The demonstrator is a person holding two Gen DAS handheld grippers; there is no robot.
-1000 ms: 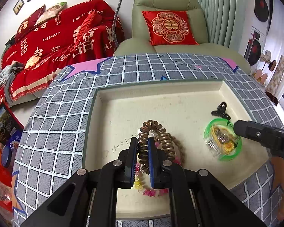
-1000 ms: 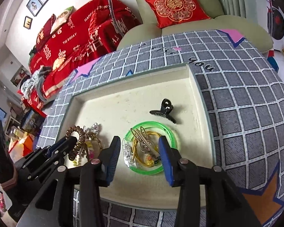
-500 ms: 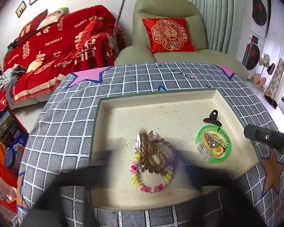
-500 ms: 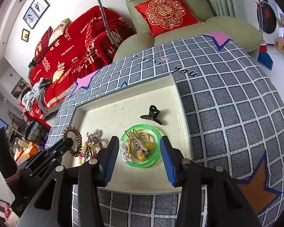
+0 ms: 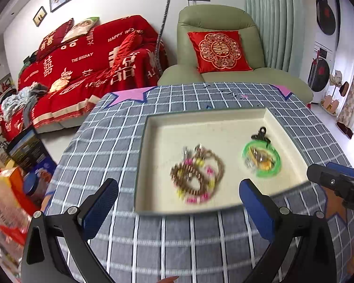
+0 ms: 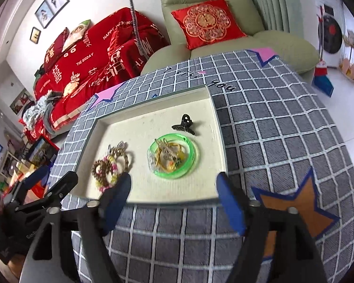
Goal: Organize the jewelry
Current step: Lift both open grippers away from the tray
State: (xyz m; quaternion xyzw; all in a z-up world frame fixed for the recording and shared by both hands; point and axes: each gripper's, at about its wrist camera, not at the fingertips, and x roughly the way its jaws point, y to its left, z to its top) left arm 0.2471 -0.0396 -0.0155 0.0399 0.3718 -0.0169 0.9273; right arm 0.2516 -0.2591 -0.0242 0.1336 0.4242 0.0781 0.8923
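Both the left gripper (image 5: 178, 208) and the right gripper (image 6: 173, 202), whose jaws have just been opening, stand spread and empty near the tray (image 6: 218, 127), because the bracelets (image 6: 109, 167) and the green ring (image 6: 173, 156) lie inside it, probably already sorted.

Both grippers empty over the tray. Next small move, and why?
Probably send the right gripper forward to the black claw clip: it lies loose in the tray beside the green bangle, while other pieces sit grouped. Both jaws stand open and empty.
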